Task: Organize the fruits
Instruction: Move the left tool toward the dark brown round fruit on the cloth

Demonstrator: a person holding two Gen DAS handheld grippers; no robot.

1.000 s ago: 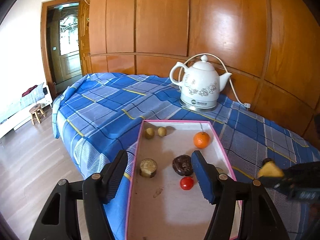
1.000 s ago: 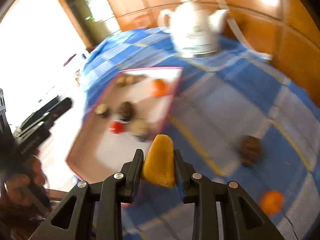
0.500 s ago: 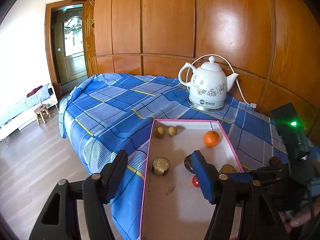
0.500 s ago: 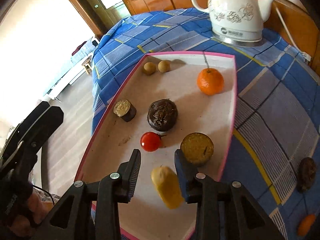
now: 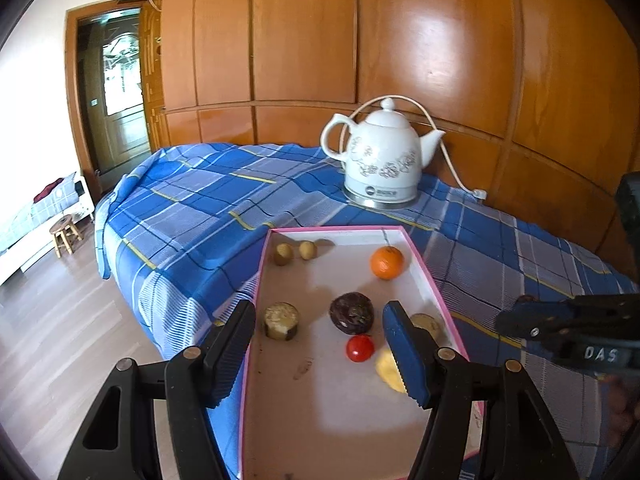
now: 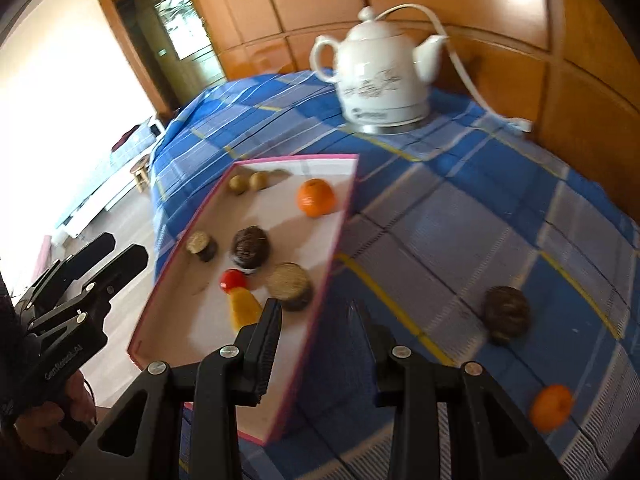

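A pink-rimmed tray (image 5: 340, 400) (image 6: 280, 216) on the blue checked cloth holds an orange (image 5: 386, 262), a dark purple fruit (image 5: 352, 313), a red tomato (image 5: 360, 348), two small brown fruits (image 5: 282, 254), two cut halves and a yellow fruit piece (image 6: 244, 308) (image 5: 387, 366). My right gripper (image 6: 314, 316) is open and empty, above the tray's right edge, with the yellow piece just left of its left finger. My left gripper (image 5: 320, 344) hovers open over the tray's near left part, holding nothing. A dark fruit (image 6: 507, 314) and a second orange (image 6: 551, 406) lie on the cloth to the right.
A white kettle (image 5: 382, 164) (image 6: 380, 76) with its cord stands behind the tray against the wood-panelled wall. The cloth drops off at the left to a wooden floor with a small stool (image 5: 64, 234).
My right gripper carried the yellow piece over the tray, let it go there, and drew back to the tray's right edge. The left gripper stayed open and hardly moved.
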